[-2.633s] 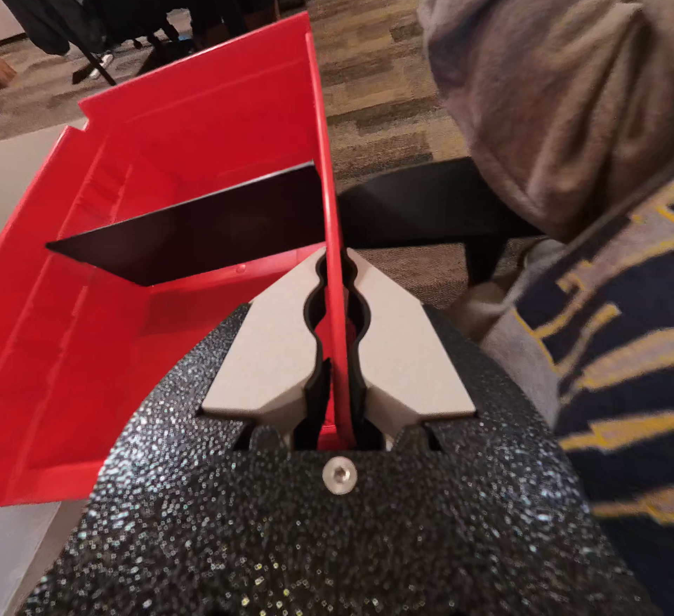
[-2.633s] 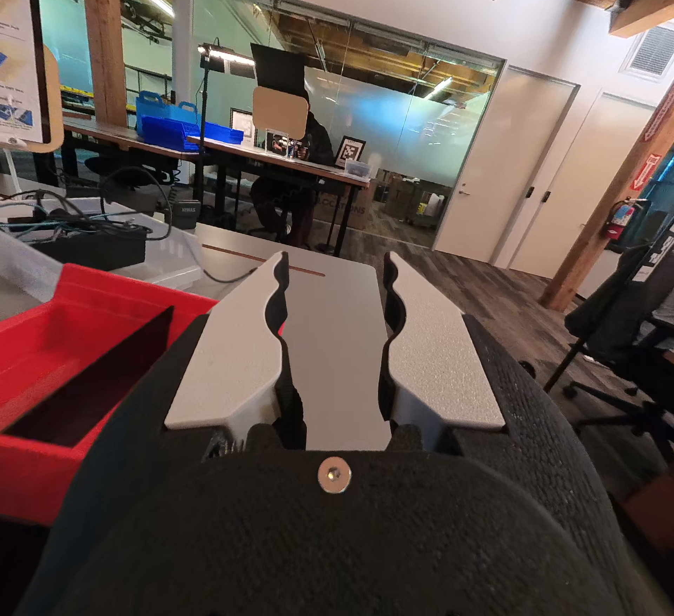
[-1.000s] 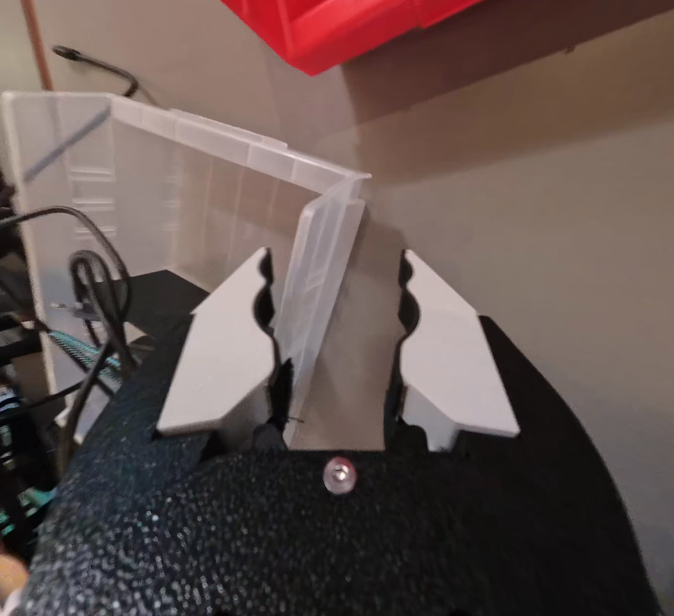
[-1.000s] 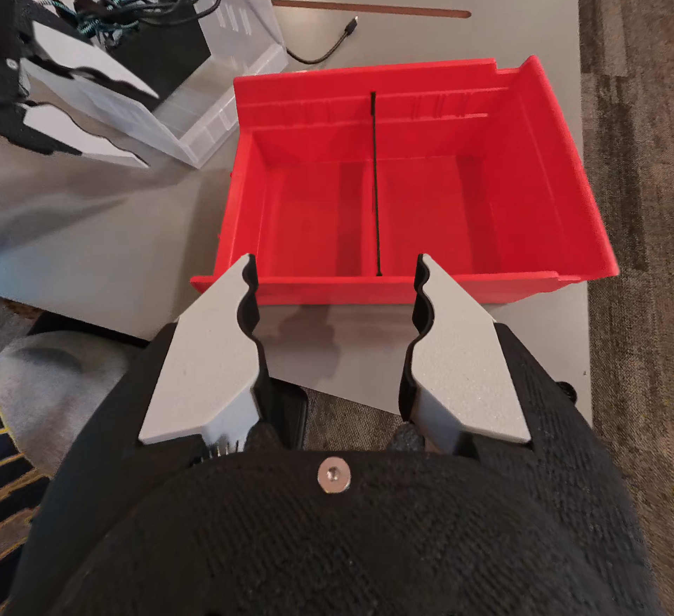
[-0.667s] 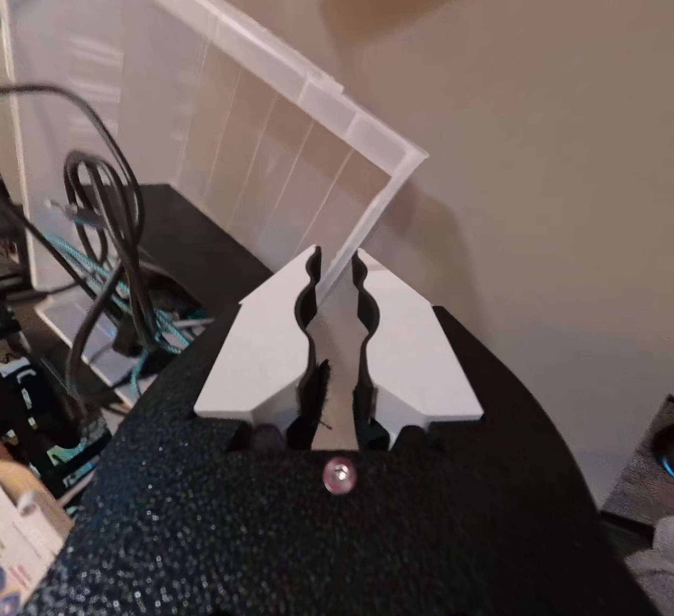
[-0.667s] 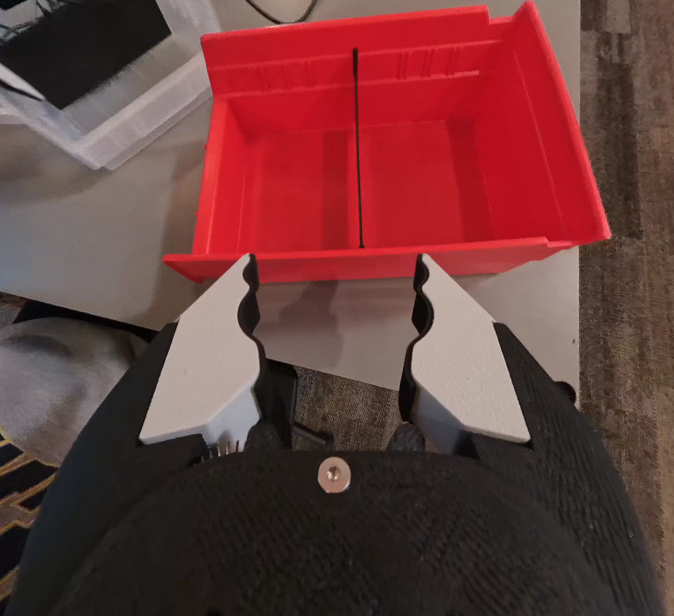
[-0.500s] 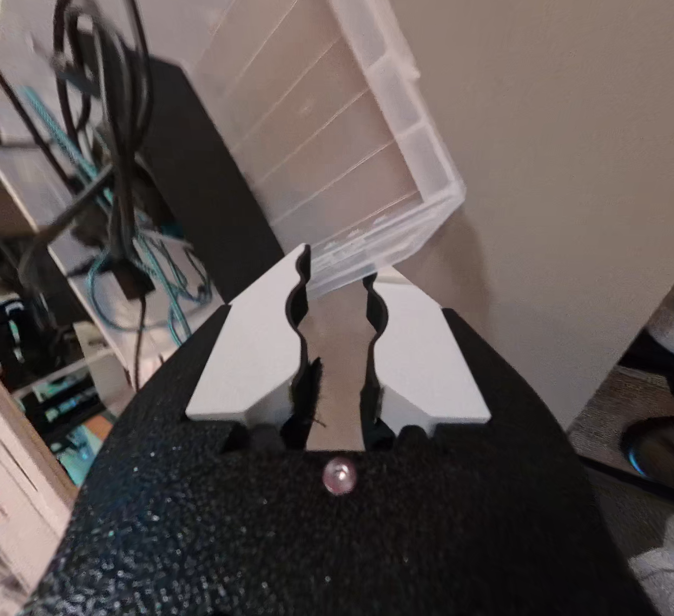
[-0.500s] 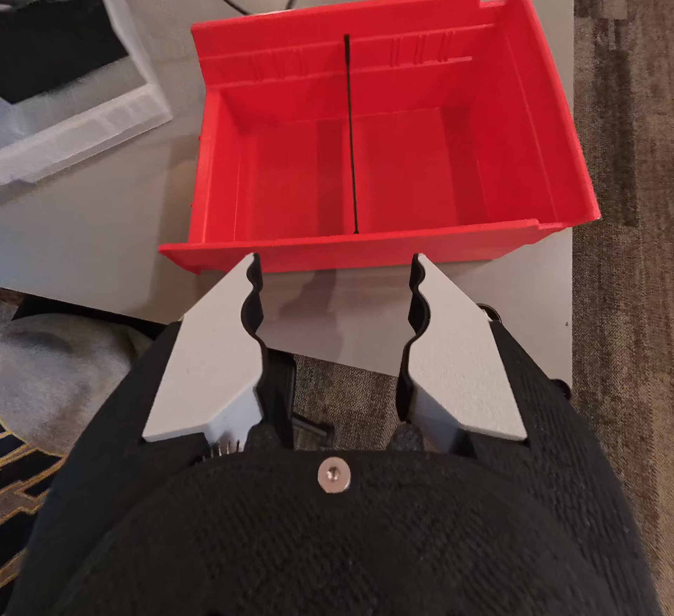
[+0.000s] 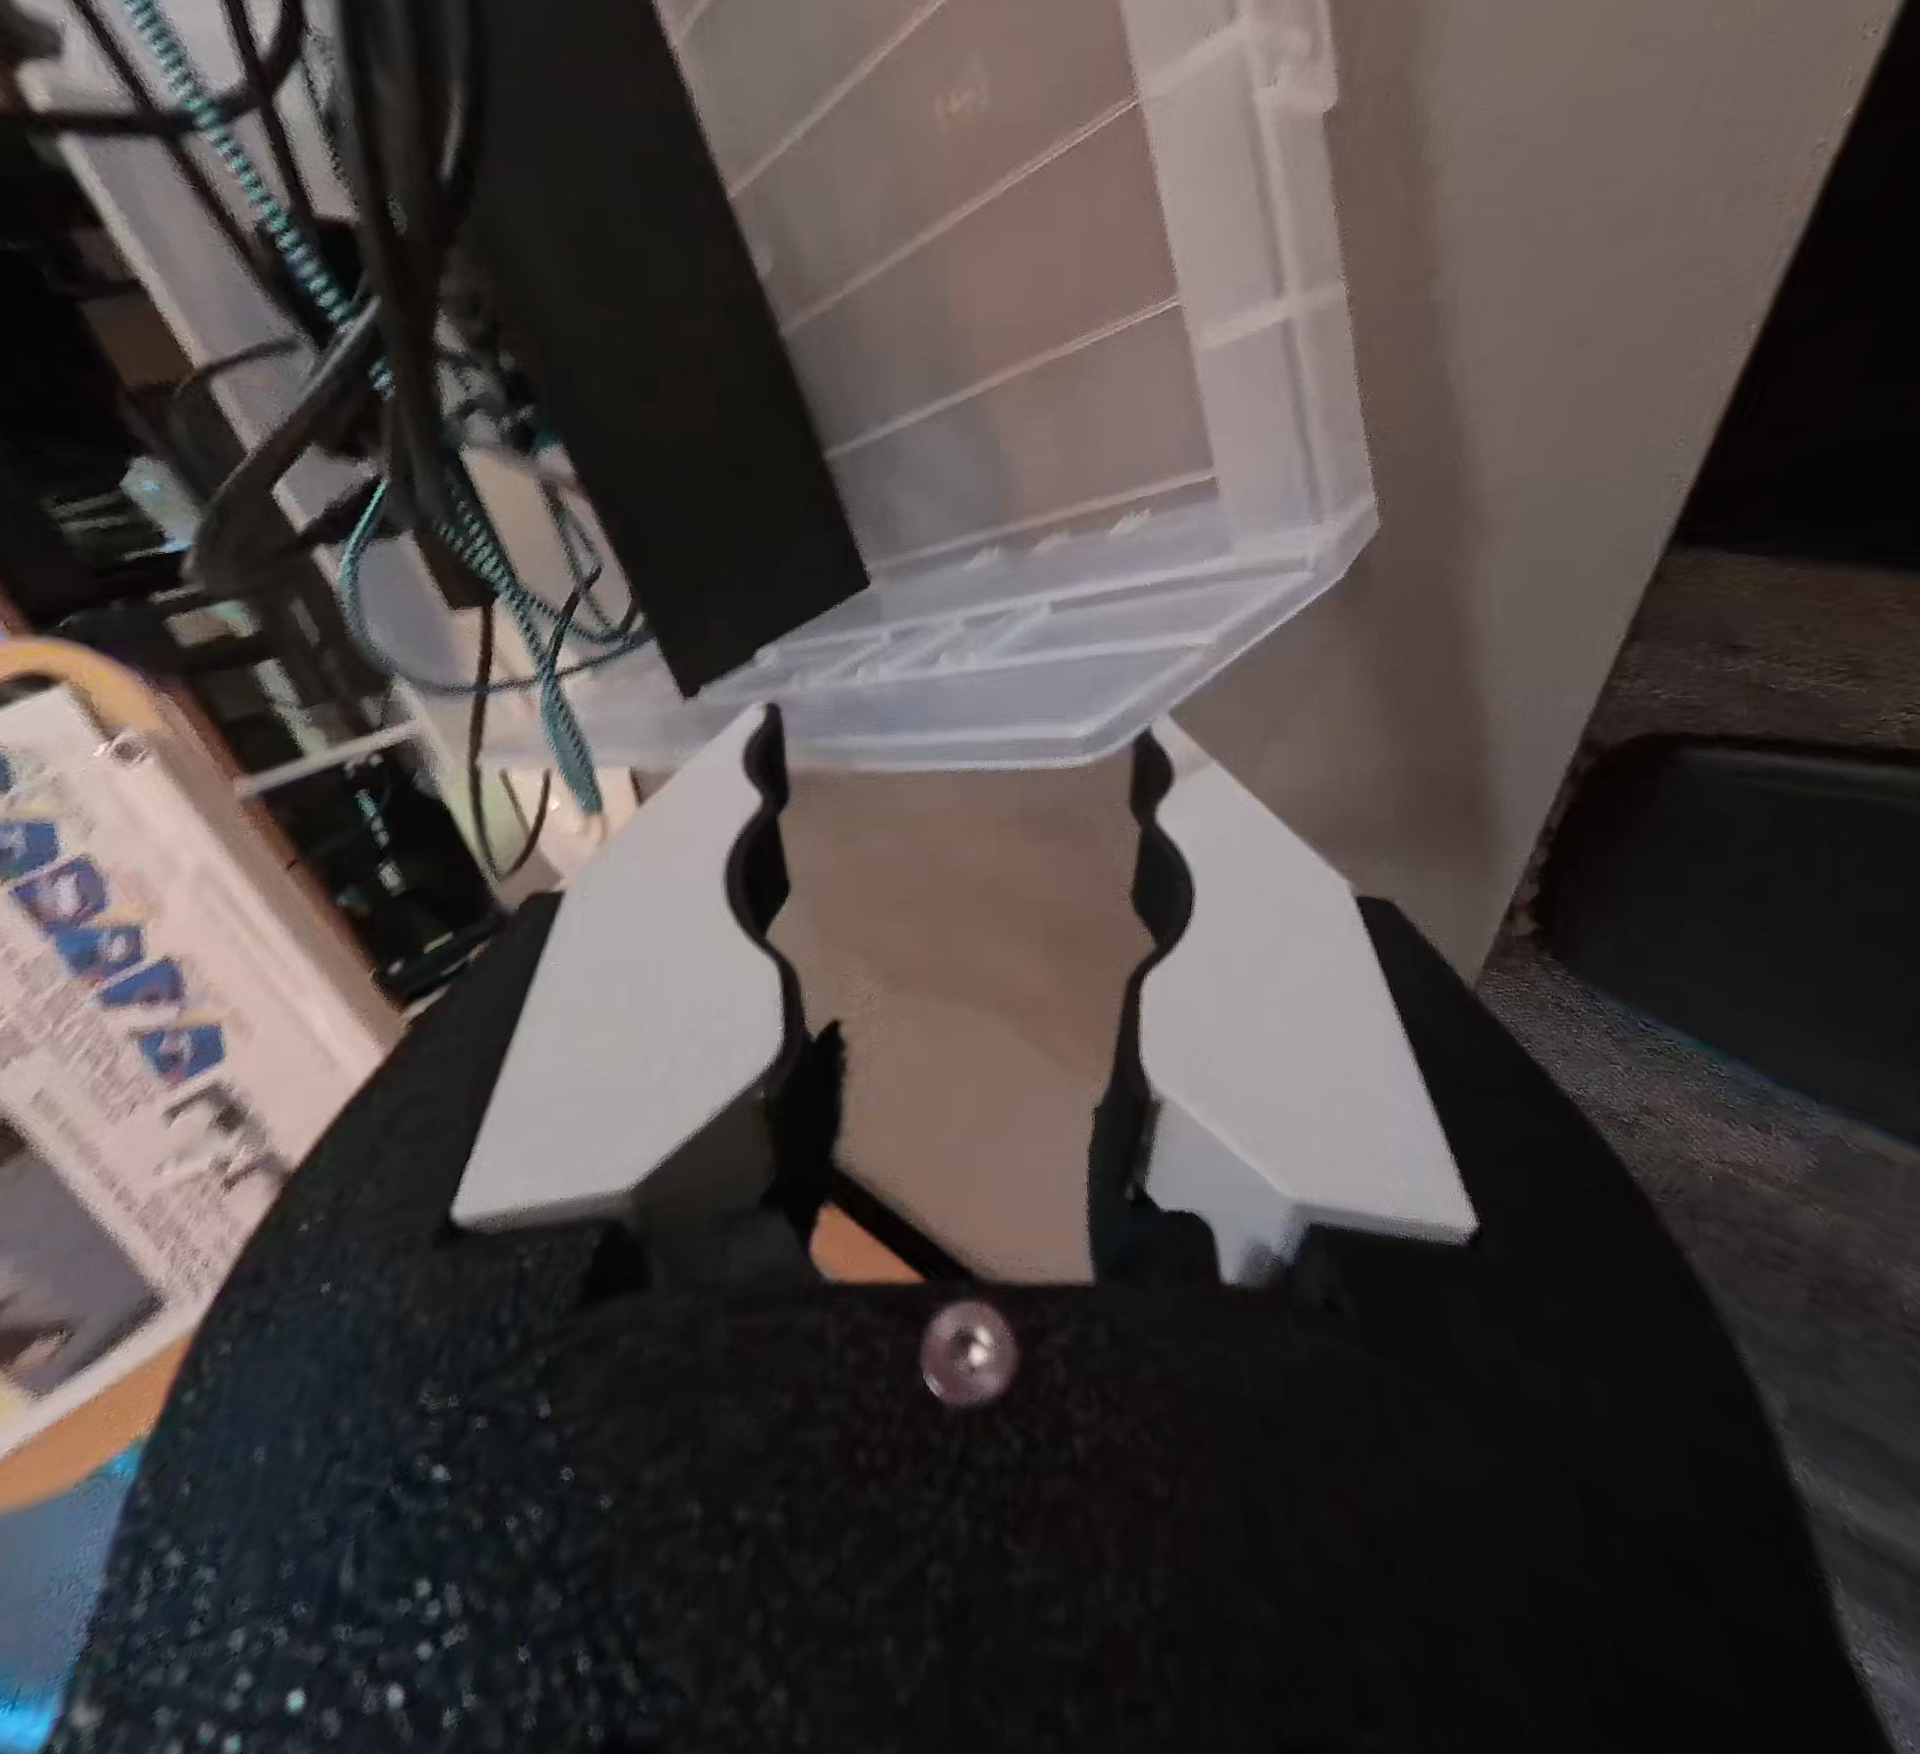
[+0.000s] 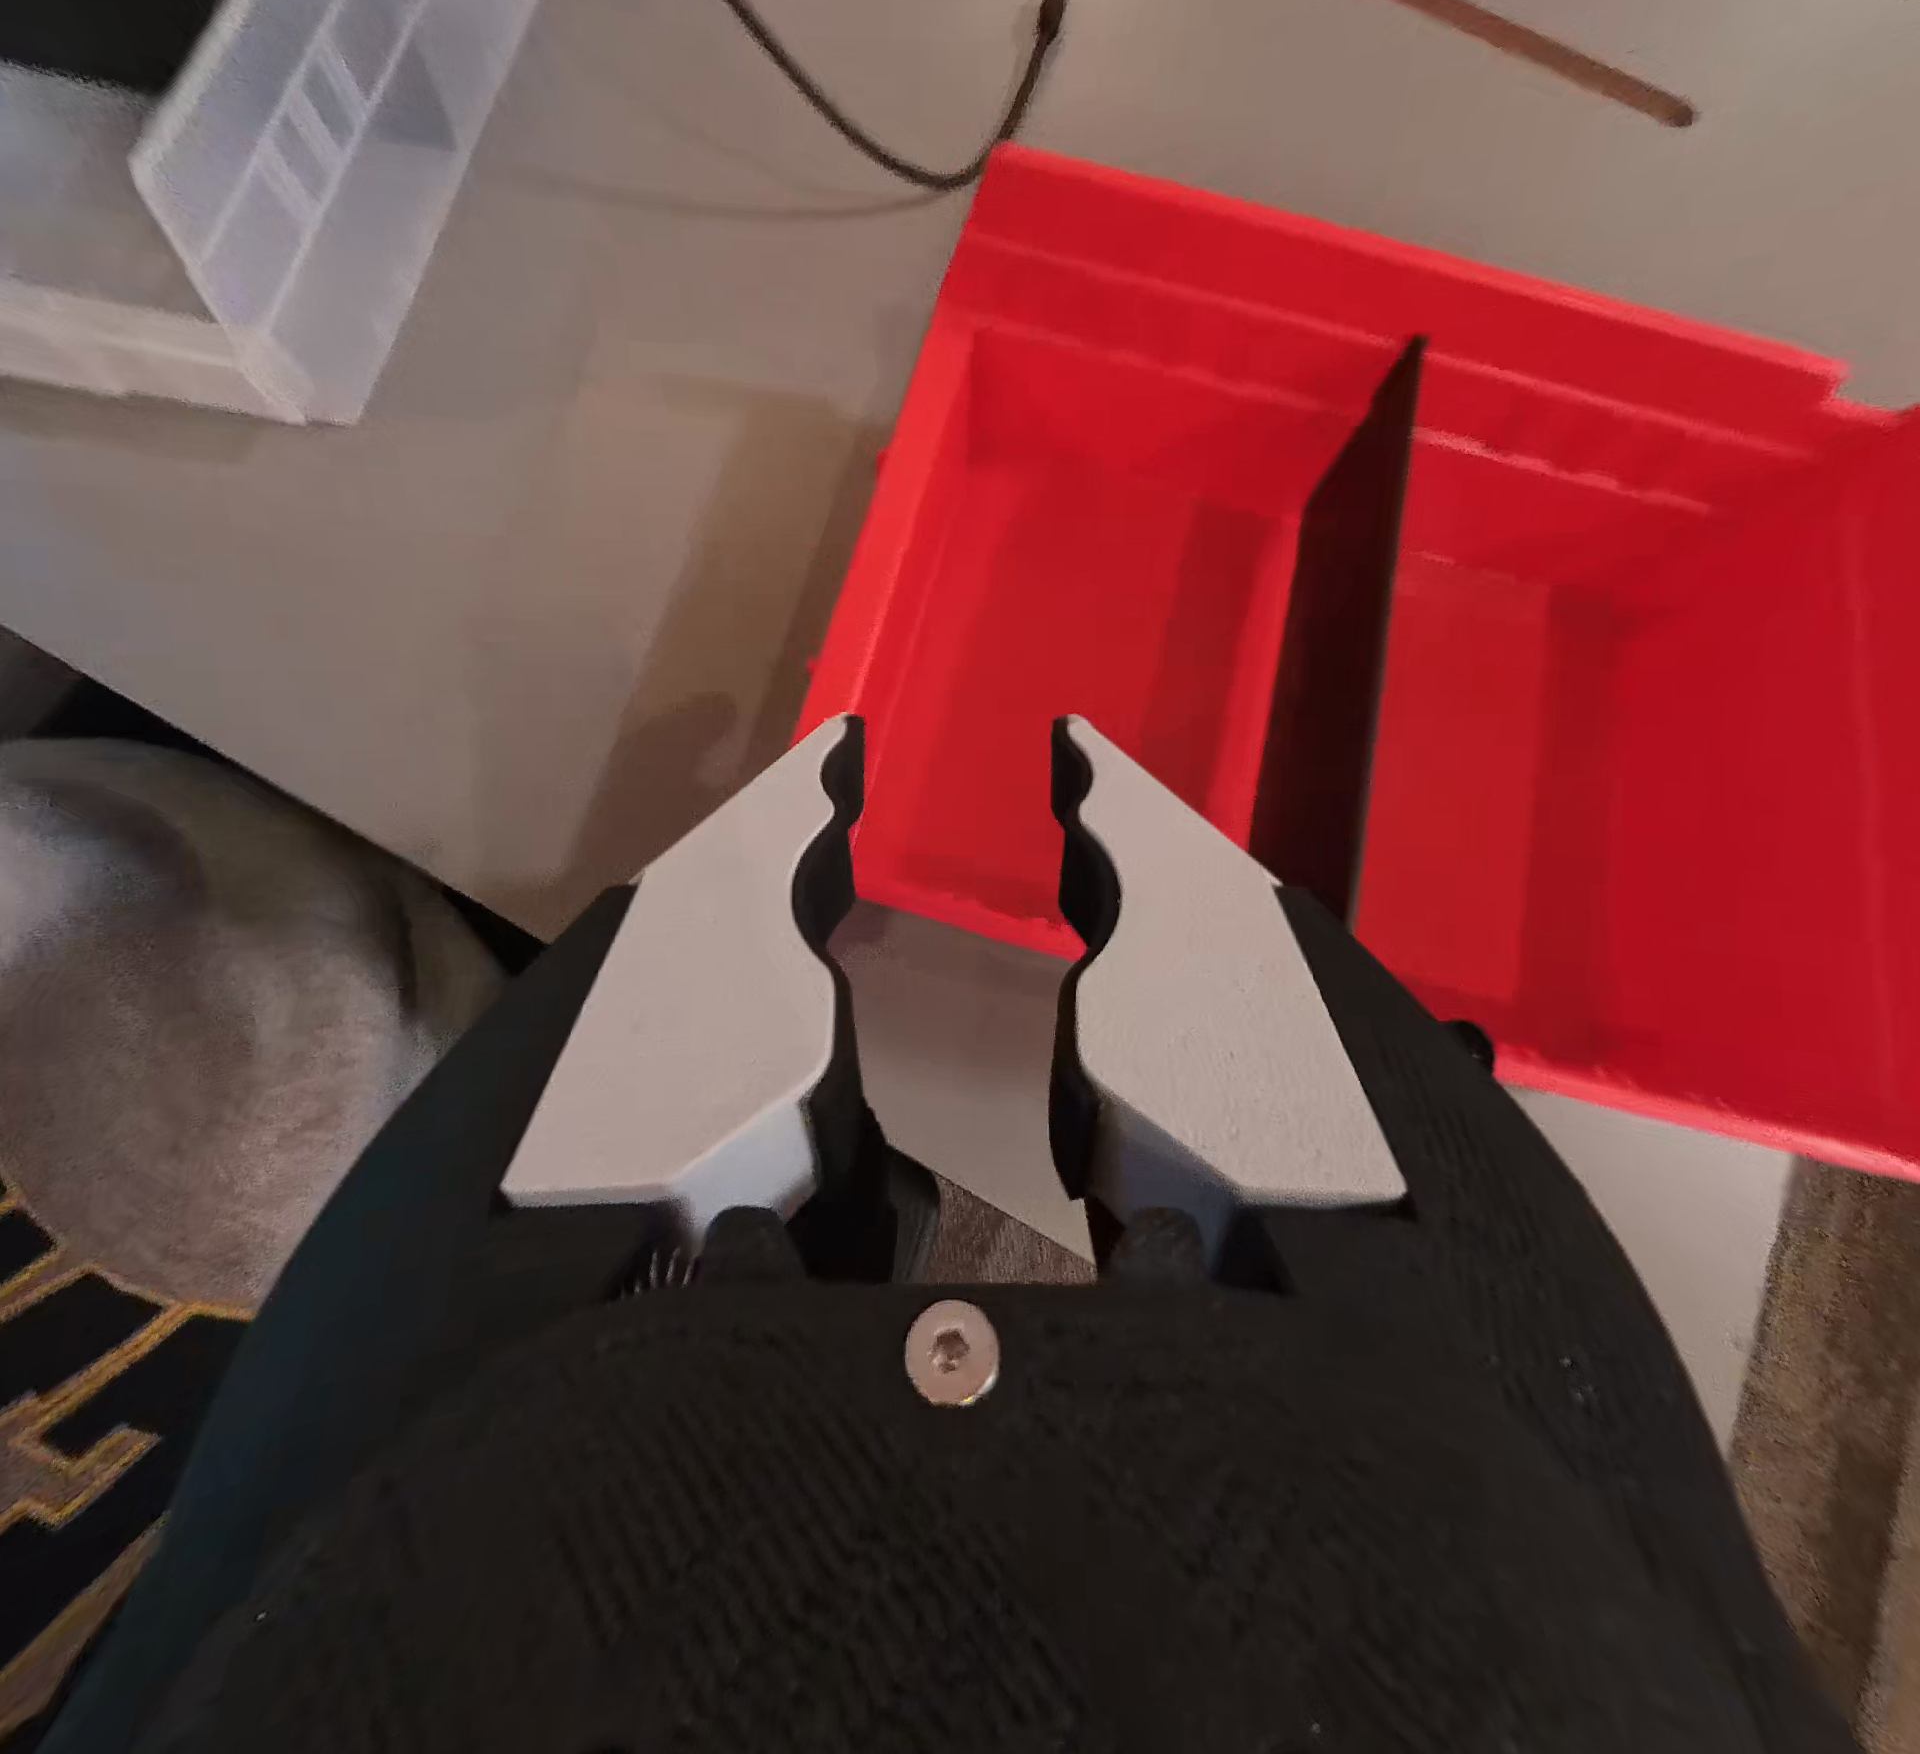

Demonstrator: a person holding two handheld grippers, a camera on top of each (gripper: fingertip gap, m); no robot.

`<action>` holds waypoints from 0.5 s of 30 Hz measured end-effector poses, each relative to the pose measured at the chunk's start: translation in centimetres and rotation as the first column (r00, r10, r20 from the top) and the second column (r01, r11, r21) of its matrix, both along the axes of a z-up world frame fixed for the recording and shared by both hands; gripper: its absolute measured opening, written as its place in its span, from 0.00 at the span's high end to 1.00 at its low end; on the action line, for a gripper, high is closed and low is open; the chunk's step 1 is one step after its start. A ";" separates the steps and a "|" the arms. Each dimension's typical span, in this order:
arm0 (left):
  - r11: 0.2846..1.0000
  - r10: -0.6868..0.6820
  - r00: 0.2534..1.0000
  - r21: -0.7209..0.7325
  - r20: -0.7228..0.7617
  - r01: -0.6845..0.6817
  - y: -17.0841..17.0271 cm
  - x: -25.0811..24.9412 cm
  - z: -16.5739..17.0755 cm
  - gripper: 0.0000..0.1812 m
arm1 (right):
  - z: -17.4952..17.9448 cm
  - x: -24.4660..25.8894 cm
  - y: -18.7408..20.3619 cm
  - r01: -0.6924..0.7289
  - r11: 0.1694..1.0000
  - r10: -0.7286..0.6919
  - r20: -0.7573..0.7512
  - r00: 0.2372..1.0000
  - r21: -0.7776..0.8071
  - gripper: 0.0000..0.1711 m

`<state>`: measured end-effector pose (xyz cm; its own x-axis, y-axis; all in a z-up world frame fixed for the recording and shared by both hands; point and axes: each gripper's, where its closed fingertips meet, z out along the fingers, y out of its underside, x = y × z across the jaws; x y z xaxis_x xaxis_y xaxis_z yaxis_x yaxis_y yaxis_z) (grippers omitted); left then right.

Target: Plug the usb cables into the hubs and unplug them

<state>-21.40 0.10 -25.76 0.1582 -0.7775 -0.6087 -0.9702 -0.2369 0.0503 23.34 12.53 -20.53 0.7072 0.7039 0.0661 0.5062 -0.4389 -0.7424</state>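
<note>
Compared with half a second ago, the left gripper (image 9: 954,748) has spread its jaws wider, while the right gripper (image 10: 956,728) has narrowed its gap and has swung toward the left corner of the red bin (image 10: 1039,416). Both grippers hold nothing; each has a clear gap between the fingers.

From the left wrist camera, the clear plastic bin (image 9: 1226,416) sits just beyond the fingertips, its corner almost at them, but I cannot tell if it touches. Inside it a black divider (image 9: 644,270) stands, and behind the divider lies a tangle of black cables (image 9: 416,270) with a teal braided cable (image 9: 281,187) among them. The hubs are hard to make out: the tangle is blurred and partly hidden by the divider. At the left edge a printed box (image 9: 94,1029) is cut off and blurred.

From the right wrist camera, the red bin rests on the beige table (image 10: 520,582), and a black partition (image 10: 1340,624) splits it into two compartments; its right side is cut off. A loose black cable (image 10: 831,115) lies on the table between the red bin and the clear bin, with its plug end free. The clear bin shows only in part at the top left.
</note>
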 end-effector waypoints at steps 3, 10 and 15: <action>0.994 0.087 0.996 0.058 0.026 -0.088 -1.8 -2.0 1.7 0.63 | -2.7 -1.0 0.0 -0.024 0.996 0.032 0.094 0.995 -0.084 0.81; 0.888 0.312 0.882 0.222 0.354 -0.403 -4.5 -3.9 4.5 0.60 | -5.1 1.5 0.1 0.071 0.989 -0.032 0.280 0.959 -0.132 0.94; 0.762 0.358 0.647 0.191 0.673 -0.619 -4.9 -3.0 5.3 0.50 | -5.1 6.4 -0.3 0.216 0.964 -0.160 0.310 0.937 -0.156 0.95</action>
